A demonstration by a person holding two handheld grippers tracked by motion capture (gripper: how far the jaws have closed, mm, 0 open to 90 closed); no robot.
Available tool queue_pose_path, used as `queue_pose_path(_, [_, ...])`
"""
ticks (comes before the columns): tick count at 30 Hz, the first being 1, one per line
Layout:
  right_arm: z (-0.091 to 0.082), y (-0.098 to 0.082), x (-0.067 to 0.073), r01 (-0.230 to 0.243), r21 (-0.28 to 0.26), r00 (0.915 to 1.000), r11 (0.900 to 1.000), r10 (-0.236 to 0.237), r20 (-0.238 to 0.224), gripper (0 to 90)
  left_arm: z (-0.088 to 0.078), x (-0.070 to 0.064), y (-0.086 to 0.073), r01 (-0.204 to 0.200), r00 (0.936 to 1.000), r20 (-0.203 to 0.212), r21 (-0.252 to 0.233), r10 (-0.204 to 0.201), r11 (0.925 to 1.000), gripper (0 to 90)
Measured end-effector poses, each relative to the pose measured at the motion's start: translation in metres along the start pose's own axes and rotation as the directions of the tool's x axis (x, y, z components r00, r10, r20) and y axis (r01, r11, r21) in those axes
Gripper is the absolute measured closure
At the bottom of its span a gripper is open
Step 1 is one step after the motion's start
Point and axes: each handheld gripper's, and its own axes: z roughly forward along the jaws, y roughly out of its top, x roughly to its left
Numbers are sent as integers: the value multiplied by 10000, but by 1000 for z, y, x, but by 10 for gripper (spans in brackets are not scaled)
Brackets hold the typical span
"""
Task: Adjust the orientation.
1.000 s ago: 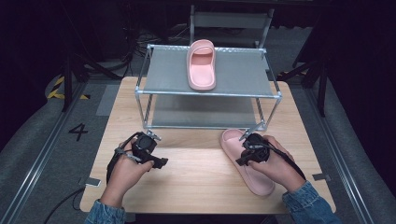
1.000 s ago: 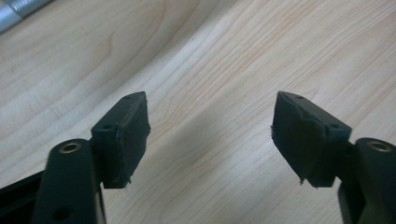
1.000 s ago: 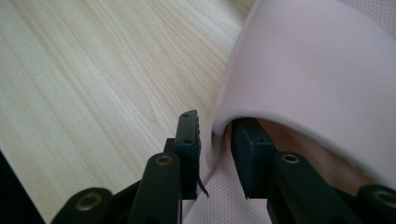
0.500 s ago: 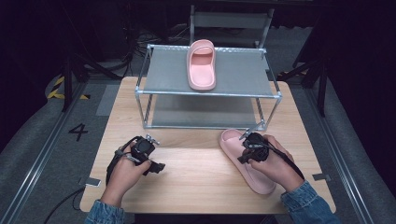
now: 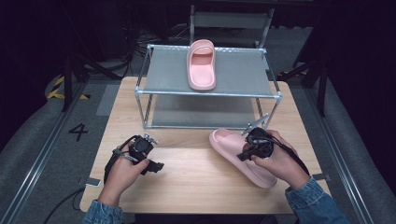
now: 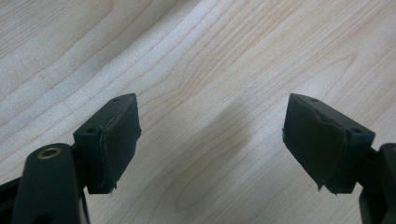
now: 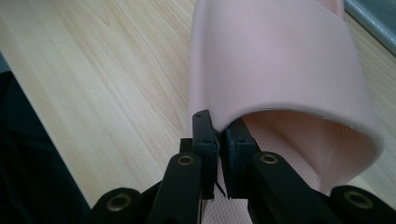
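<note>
Right claw (image 7: 219, 140) just closed, pinching pink slipper's (image 7: 280, 60) strap edge, on bench (image 5: 187, 172); left claw (image 6: 210, 144) spread wide, just opened, nothing between, above bare wood.

Light wood table (image 5: 187, 186) in dark room w/ black surroundings. Grey carpet floor (image 5: 42, 158), white "4" (image 5: 78, 131) marked left of table. Yellow-black hazard tape (image 5: 58, 88) far left. Metal-frame chair (image 5: 231, 21) behind table, cables (image 5: 144, 37) nearby.

Slipper (image 7: 280, 60) toe cut off (top edge).
</note>
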Motion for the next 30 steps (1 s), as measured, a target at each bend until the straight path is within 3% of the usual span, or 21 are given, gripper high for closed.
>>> queue_pose_path(16, [-50,20,23,706,-387,9971,9968,-717,-261,860,-3,3,0,193,9998,56,-53,-193,9998,196])
queue_pose_path(19, [-58,23,25,830,-402,9961,9957,-841,-250,861,-3,3,0,5,10000,43,-1,-5,10000,193])
queue_pose_path(26, [-79,33,29,1002,-530,9945,9936,-1016,-251,860,-4,2,0,77,9999,114,39,-77,10000,193])
queue_pose_path(30, [-96,38,32,1135,-846,9927,9899,-1166,-323,861,-3,3,1,-55,10000,61,49,55,10000,192])
